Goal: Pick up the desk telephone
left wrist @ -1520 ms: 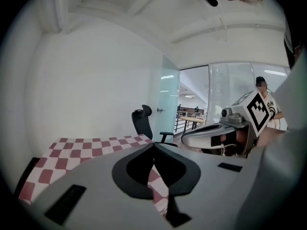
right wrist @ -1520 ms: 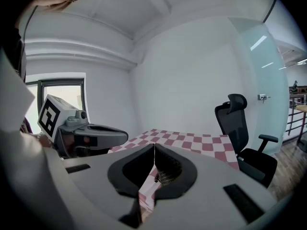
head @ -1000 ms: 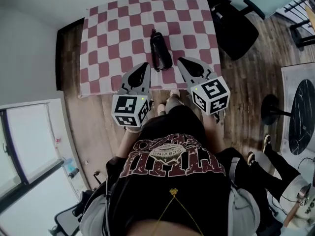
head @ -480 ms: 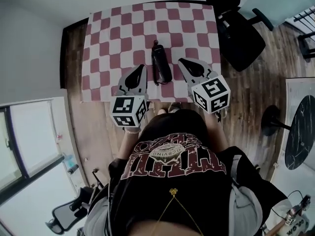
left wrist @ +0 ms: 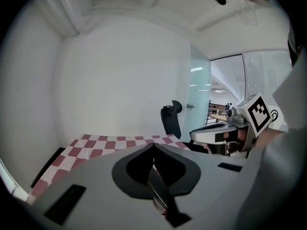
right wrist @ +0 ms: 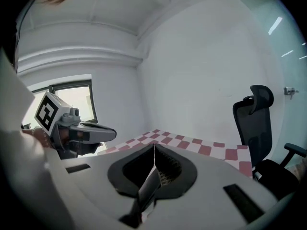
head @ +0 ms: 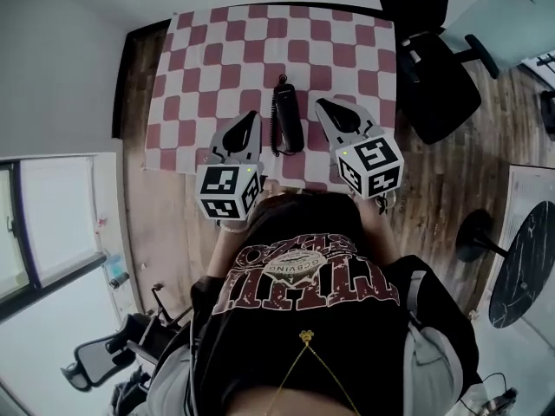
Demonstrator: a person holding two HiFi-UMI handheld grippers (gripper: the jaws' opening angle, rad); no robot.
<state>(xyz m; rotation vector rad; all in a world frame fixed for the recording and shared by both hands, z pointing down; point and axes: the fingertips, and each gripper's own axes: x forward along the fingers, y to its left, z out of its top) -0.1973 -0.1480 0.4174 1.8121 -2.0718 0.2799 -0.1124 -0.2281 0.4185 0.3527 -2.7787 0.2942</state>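
Note:
A black telephone handset (head: 286, 118) with a coiled cord lies on the red-and-white checked table (head: 217, 50), near its front edge. My left gripper (head: 251, 116) hovers just left of the handset, shut and empty. My right gripper (head: 321, 106) hovers just right of it, shut as well, with nothing in it. The two grippers flank the handset without touching it. In the left gripper view the jaws (left wrist: 153, 145) meet in a line over the checked table (left wrist: 96, 145), and the handset is hidden. The right gripper view shows its closed jaws (right wrist: 154, 147) and the left gripper (right wrist: 72, 131) alongside.
A black office chair (head: 438, 68) stands at the table's right side, also seen as the chair (right wrist: 254, 123) in the right gripper view. White walls bound the table at the back and left. A window (head: 52, 224) lies at the left, over wooden floor (head: 434, 180).
Both grippers have moved forward over the table's front edge, coming alongside the handset. Their jaws stayed shut. The handset has not moved on the table.

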